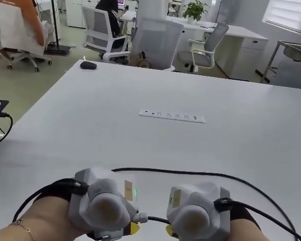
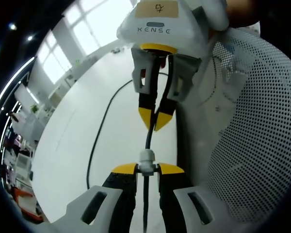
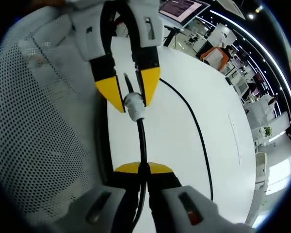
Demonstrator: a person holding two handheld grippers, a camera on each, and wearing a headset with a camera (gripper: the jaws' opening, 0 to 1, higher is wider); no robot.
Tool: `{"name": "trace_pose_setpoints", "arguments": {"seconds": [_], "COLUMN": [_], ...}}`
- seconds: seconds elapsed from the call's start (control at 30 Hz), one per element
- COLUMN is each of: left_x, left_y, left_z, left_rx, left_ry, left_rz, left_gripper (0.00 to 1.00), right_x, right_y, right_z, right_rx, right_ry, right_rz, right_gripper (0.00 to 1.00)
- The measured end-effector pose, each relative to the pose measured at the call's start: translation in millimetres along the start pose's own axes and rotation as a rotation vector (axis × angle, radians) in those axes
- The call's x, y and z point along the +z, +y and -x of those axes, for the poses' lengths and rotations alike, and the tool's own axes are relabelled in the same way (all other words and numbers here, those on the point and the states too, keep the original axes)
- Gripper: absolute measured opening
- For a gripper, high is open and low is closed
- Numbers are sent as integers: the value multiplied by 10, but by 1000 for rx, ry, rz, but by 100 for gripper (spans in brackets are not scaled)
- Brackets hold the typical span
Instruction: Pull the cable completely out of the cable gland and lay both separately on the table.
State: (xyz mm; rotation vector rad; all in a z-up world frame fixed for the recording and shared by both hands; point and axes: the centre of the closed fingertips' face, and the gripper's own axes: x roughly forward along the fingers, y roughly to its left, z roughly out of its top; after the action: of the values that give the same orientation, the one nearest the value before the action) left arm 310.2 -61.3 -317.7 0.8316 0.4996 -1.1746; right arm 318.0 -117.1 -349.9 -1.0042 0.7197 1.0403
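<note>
gripping the small white plastic cable gland (image 2: 147, 160) in your left claw (image 2: 147, 169) and the thin black cable (image 3: 141, 141) in your right claw (image 3: 143, 168), near the white table (image 1: 140, 90) edge; pull-out step in hand, next likely drawing the claws apart.

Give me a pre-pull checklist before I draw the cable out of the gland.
1. left gripper shut on the cable gland: ok.
2. right gripper shut on the cable: ok.
3. Jaws set apart, with bare cable between them: ok.
4. Cable free of the cable gland: not ok, it runs through it.
5. Cable's slack lies loose on the table: ok.
6. Gland nut loosened: cannot tell.
</note>
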Motion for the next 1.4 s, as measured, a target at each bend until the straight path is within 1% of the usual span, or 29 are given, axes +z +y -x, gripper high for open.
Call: {"name": "trace_pose_setpoints", "arguments": {"seconds": [0.07, 0.17, 0.23, 0.37, 0.43, 0.5, 0.53, 0.6, 0.63, 0.67, 0.7, 0.73, 0.83, 0.87, 0.9, 0.93, 0.97, 1.03, 1.1, 1.17, 1.23, 1.27, 1.3, 1.37, 1.4], "left_x": [-10, -18, -20, -6, 2, 7, 12, 16, 15, 14, 22, 41, 95, 103, 102, 94, 79, 54, 56, 67, 33, 5, -16, -11, -6], "left_y": [-5, 4, 10, 19, 15, 14, 11, -4, -27, -34, -52, -63, -88, -96, -100, -105, -104, -123, -122, -115, -93, -84, -80, -71, -65], "left_z": [2, 4, 6, 16, 20, 23, 24, 19, 14, 12, 6, 6, -1, -4, -8, -11, -17, -31, -36, -40, -43, -45, -42, -30, -28], "left_rx": [-1, 3, 5, 9, 10, 12, 10, 1, -10, -13, -17, -19, -30, -34, -36, -37, -38, -48, -50, -50, -41, -39, -37, -33, -31], "left_ry": [3, 9, 10, 3, 3, 0, -1, -4, -4, -3, -3, -7, -28, -32, -31, -28, -22, -14, -14, -20, -6, 4, 10, 7, 5], "left_rz": [-1, -2, 1, 0, -3, -4, -3, 1, 2, 2, -9, -16, -19, -23, -25, -27, -32, -38, -42, -35, -42, -43, -41, -34, -31], "left_gripper": [17, 17, 17, 17, 17, 17, 17, 17, 17, 17, 17, 17, 17, 17, 17, 17, 17, 17, 17, 17, 17, 17, 17, 17, 17], "right_x": [-67, -211, -301, -341, -343, -302, -227, -152, -132, -112, -49, -13, 142, 167, 183, 181, 172, 164, 156, 143, 92, 6, -57, -196, -210], "right_y": [-14, -64, -86, -62, -33, -23, 12, 78, 85, 83, 74, 76, 148, 159, 172, 188, 188, 199, 192, 180, 165, 144, 131, 101, 91], "right_z": [-1, -1, 1, 1, -8, -6, -13, -30, -31, -25, -21, -16, 4, 9, 14, 12, 9, -2, -8, -10, -20, -26, -28, -41, -47], "right_rx": [-2, -16, -23, -10, 4, 1, 19, 56, 60, 56, 51, 49, 76, 78, 80, 87, 87, 100, 98, 92, 85, 73, 66, 56, 55], "right_ry": [26, 86, 125, 136, 140, 125, 92, 60, 51, 43, 14, -2, -67, -75, -80, -80, -80, -82, -78, -70, -45, -4, 26, 84, 86], "right_rz": [-16, -60, -66, -93, -88, -78, -78, -109, -110, -98, -64, -54, -33, -22, -12, -4, 3, -18, -23, -26, -33, -31, -31, -48, -51], "right_gripper": [3, 3, 3, 3, 4, 12, 16, 18, 20, 23, 25, 25, 24, 21, 17, 8, 3, 3, 3, 3, 3, 3, 3, 3, 3]}}
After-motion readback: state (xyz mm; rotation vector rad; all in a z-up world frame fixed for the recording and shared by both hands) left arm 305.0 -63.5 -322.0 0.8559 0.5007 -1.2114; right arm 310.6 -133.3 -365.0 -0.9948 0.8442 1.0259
